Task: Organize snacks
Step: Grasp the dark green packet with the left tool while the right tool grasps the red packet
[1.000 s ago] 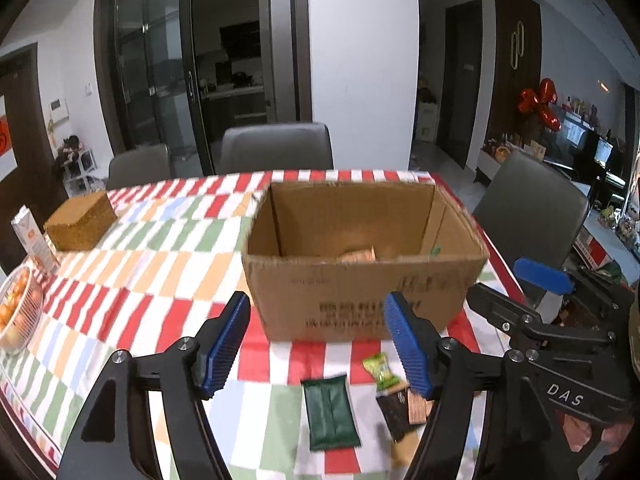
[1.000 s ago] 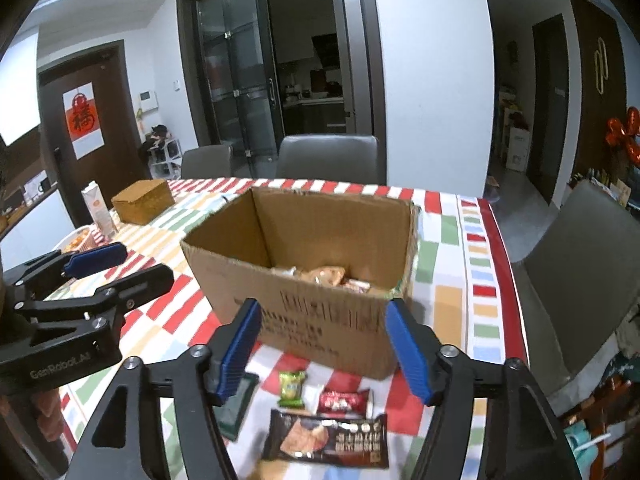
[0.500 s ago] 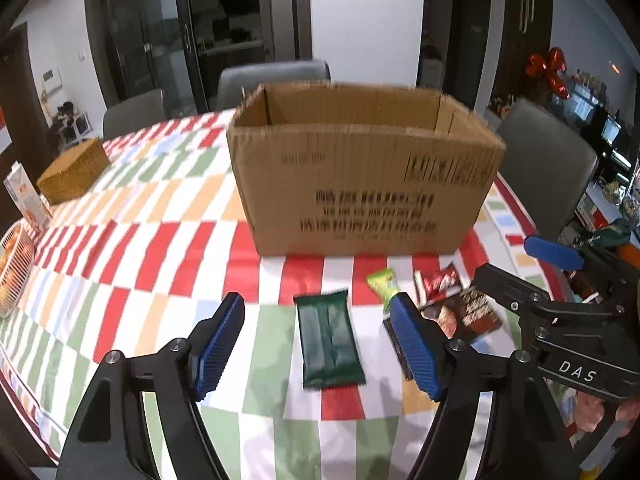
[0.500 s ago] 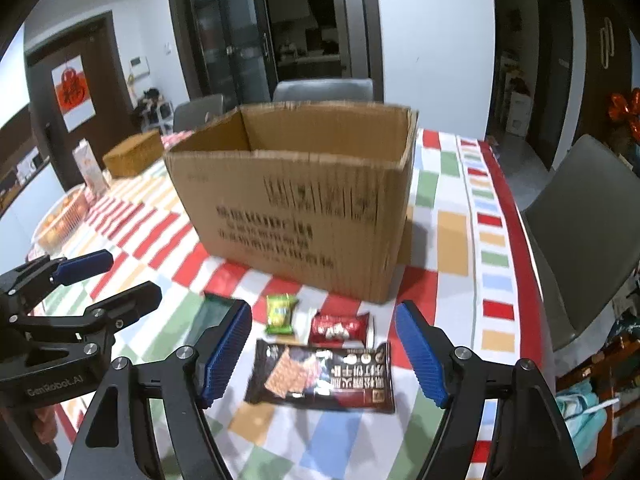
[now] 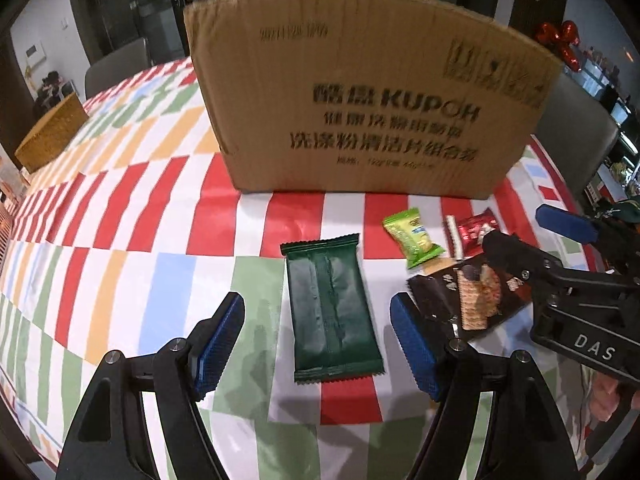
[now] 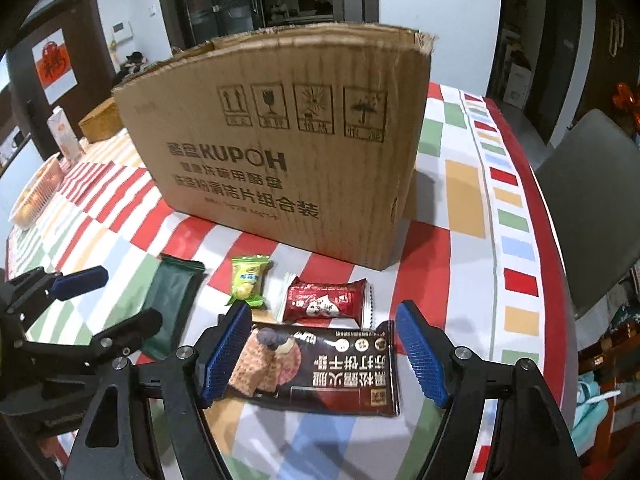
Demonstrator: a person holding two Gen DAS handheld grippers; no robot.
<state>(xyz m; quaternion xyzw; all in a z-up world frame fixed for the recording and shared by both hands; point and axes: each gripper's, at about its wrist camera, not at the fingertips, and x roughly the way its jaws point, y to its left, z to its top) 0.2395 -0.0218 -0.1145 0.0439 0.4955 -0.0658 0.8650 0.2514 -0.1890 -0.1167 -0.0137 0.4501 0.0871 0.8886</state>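
Observation:
A cardboard box [image 5: 360,100] [image 6: 288,152] stands on the striped tablecloth. In front of it lie a dark green packet [image 5: 330,312] [image 6: 172,300], a small light-green candy [image 5: 414,236] [image 6: 249,278], a small red packet [image 5: 472,230] [image 6: 326,300] and a dark brown cracker packet [image 5: 468,296] [image 6: 324,364]. My left gripper [image 5: 320,344] is open, low over the table, its jaws either side of the green packet. My right gripper [image 6: 324,356] is open, its jaws either side of the cracker packet.
A woven brown box [image 5: 52,136] [image 6: 100,122] sits at the far left of the table. A carton [image 6: 66,136] and a basket [image 6: 34,196] stand at the left edge. A grey chair [image 6: 592,208] stands at the right side of the table.
Both grippers have dropped and moved in close to the packets. The box's inside is no longer in view. Both stay open.

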